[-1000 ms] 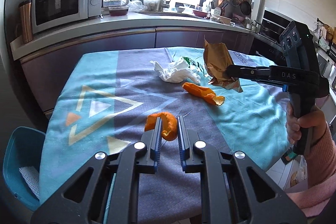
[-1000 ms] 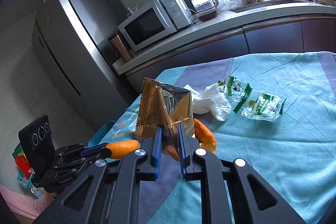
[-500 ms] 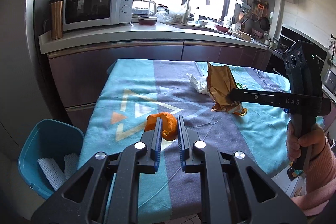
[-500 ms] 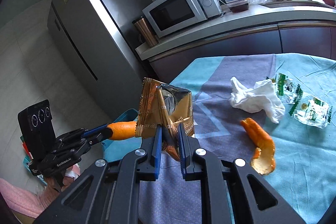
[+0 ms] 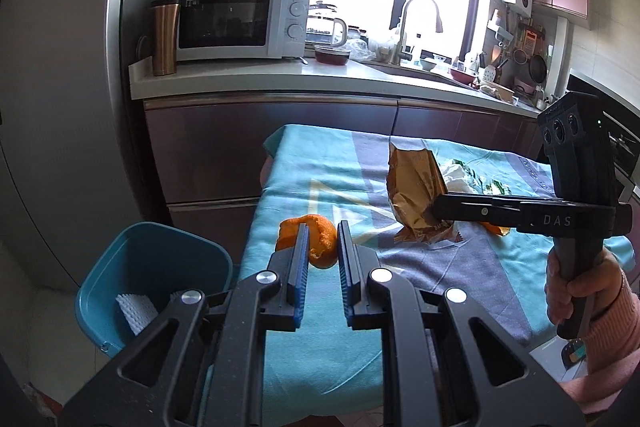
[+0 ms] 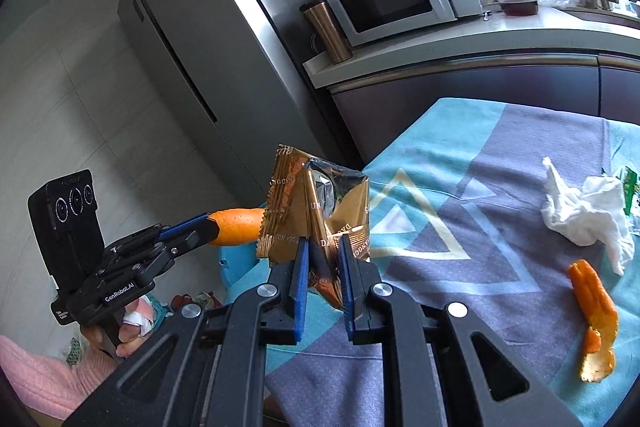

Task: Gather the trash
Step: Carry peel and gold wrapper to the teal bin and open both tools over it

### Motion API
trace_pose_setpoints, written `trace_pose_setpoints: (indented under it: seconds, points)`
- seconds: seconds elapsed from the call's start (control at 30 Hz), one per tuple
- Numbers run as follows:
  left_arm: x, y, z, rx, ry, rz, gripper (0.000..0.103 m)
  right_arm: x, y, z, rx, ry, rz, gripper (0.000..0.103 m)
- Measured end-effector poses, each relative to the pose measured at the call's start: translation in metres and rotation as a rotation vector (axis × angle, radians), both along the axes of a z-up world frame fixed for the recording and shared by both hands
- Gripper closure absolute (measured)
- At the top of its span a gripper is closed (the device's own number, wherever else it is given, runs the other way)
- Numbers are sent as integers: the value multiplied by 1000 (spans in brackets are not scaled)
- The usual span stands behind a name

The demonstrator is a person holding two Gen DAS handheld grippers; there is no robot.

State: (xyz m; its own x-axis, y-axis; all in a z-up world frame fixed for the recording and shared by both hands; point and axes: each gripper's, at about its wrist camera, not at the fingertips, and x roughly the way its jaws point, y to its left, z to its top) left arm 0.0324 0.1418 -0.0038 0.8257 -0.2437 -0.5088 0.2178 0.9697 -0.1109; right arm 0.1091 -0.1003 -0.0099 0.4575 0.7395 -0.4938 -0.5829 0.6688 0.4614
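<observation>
Both pairs of jaws are clamped on trash. The left gripper (image 5: 322,241) pinches a curl of orange peel (image 5: 316,239) above the table's near-left corner, just right of a blue bin (image 5: 120,267) standing on the floor with white foam netting (image 5: 134,311) inside. The right gripper (image 6: 324,259) squeezes a crumpled gold snack wrapper (image 6: 320,203), lifted clear of the teal-and-grey tablecloth (image 6: 500,147). On that cloth, farther right, lie a wadded white tissue (image 6: 588,215) and a second strip of orange peel (image 6: 592,315), near each other.
</observation>
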Motion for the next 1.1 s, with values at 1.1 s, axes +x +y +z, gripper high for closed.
trace_pose_setpoints:
  seconds: [1.1]
  points:
    - [14, 117, -30, 10, 77, 273, 89, 40, 157, -12, -128, 34, 232, 90]
